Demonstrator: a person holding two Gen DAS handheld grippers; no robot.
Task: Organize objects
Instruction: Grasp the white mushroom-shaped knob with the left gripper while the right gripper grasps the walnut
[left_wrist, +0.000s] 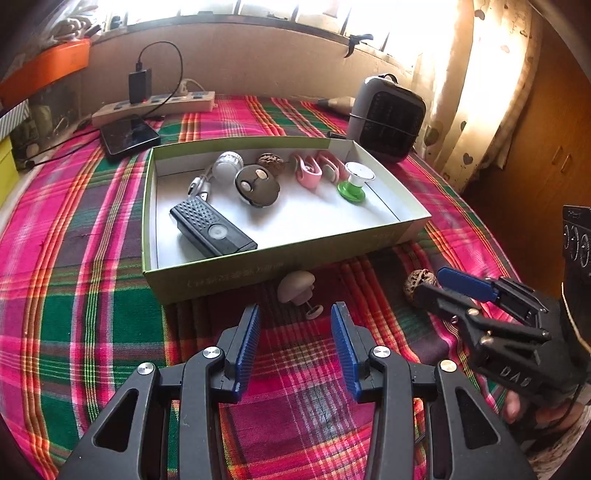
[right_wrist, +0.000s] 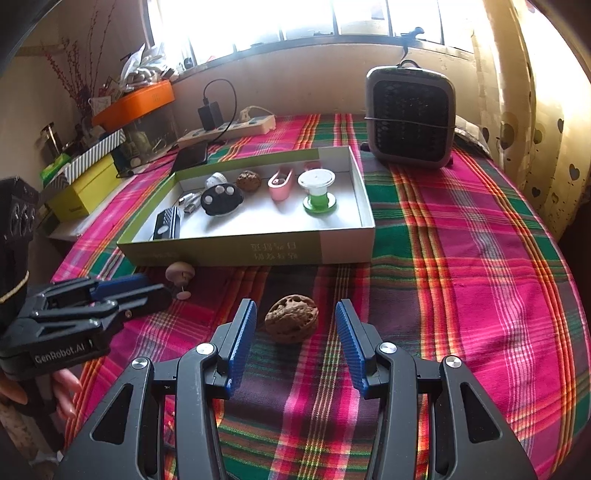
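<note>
Right wrist view: right gripper (right_wrist: 295, 332) fingers apart, nothing clamped; walnut (right_wrist: 291, 323) lies on plaid cloth (right_wrist: 461, 295) between the blue pads (right_wrist: 242, 341), touching neither. Left wrist view: left gripper (left_wrist: 295, 341) fingers apart, empty, above bare cloth. Just past its tips, beige mushroom-shaped piece (left_wrist: 297, 286) on the cloth, close against the near wall of the green box (left_wrist: 236, 278). Inside box: black remote (left_wrist: 212, 229) at near left, dark round fob (left_wrist: 256, 184), second walnut (left_wrist: 270, 162), pink clips (left_wrist: 306, 170), green-and-white spool (left_wrist: 354, 182). Beyond box: grey heater (left_wrist: 388, 118) at right, power strip (left_wrist: 155, 107) at left by the wall.
</note>
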